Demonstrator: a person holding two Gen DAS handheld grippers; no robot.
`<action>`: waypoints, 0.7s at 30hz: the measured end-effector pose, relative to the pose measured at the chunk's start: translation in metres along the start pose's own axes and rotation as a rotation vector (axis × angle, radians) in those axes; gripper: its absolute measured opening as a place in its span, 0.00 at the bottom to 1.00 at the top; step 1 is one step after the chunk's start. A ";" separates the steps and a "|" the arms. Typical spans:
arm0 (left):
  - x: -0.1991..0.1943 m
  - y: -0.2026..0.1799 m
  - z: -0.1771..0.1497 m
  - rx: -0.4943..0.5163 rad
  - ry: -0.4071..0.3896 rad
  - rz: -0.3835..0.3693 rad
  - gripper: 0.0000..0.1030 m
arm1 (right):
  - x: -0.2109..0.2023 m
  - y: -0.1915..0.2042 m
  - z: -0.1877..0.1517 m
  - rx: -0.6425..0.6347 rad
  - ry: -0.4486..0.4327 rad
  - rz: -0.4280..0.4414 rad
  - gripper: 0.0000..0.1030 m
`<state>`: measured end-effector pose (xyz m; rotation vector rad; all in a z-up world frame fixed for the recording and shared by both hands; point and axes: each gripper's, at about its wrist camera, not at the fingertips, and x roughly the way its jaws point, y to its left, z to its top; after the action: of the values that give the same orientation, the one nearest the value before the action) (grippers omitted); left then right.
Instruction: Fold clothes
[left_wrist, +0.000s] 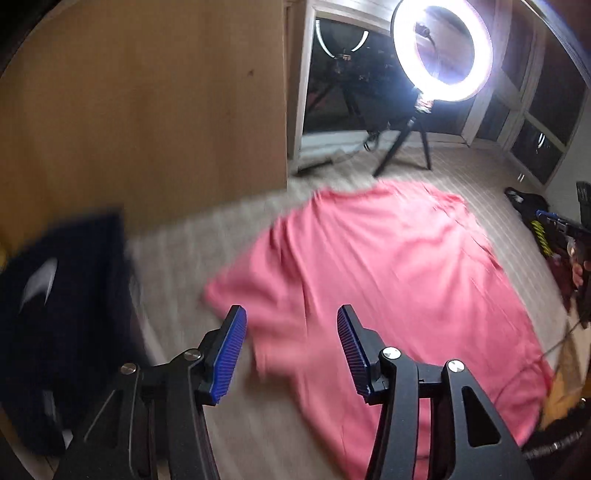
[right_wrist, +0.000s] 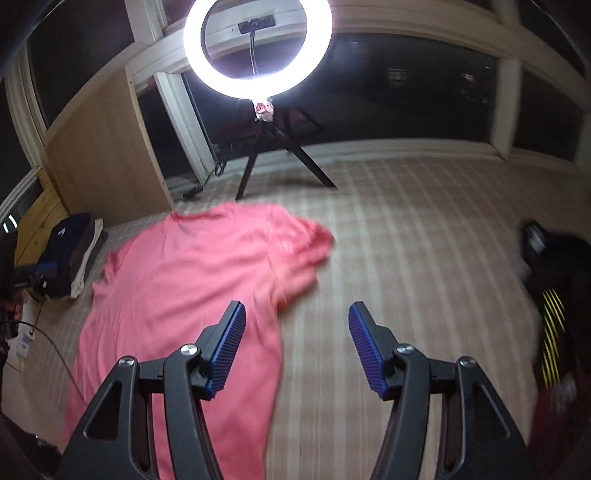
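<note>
A pink T-shirt (left_wrist: 388, 266) lies spread flat on the striped bed cover (left_wrist: 192, 236). It also shows in the right wrist view (right_wrist: 192, 273). My left gripper (left_wrist: 291, 325) is open and empty, held above the shirt's left sleeve area. My right gripper (right_wrist: 297, 321) is open and empty, above the shirt's right edge below its sleeve (right_wrist: 306, 243). Both views are motion-blurred.
A stack of folded dark clothes (left_wrist: 62, 314) sits at the left, also seen in the right wrist view (right_wrist: 70, 254). A ring light on a tripod (right_wrist: 255, 48) stands at the far edge. Dark items with yellow stripes (right_wrist: 554, 332) lie at the right. A wooden panel (left_wrist: 147, 110) stands behind.
</note>
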<state>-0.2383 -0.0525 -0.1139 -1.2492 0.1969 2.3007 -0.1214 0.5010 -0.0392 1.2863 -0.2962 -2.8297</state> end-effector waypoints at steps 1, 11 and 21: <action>-0.005 0.001 -0.018 -0.030 0.016 -0.023 0.48 | -0.010 0.001 -0.014 0.007 0.006 -0.011 0.56; -0.080 -0.049 -0.202 -0.170 0.148 -0.102 0.48 | -0.032 0.015 -0.171 0.007 0.240 0.009 0.56; -0.085 -0.111 -0.295 -0.243 0.175 -0.075 0.48 | -0.027 -0.006 -0.224 0.035 0.267 0.077 0.56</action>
<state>0.0742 -0.0943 -0.1992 -1.5526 -0.0715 2.2008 0.0642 0.4724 -0.1645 1.5985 -0.3780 -2.5600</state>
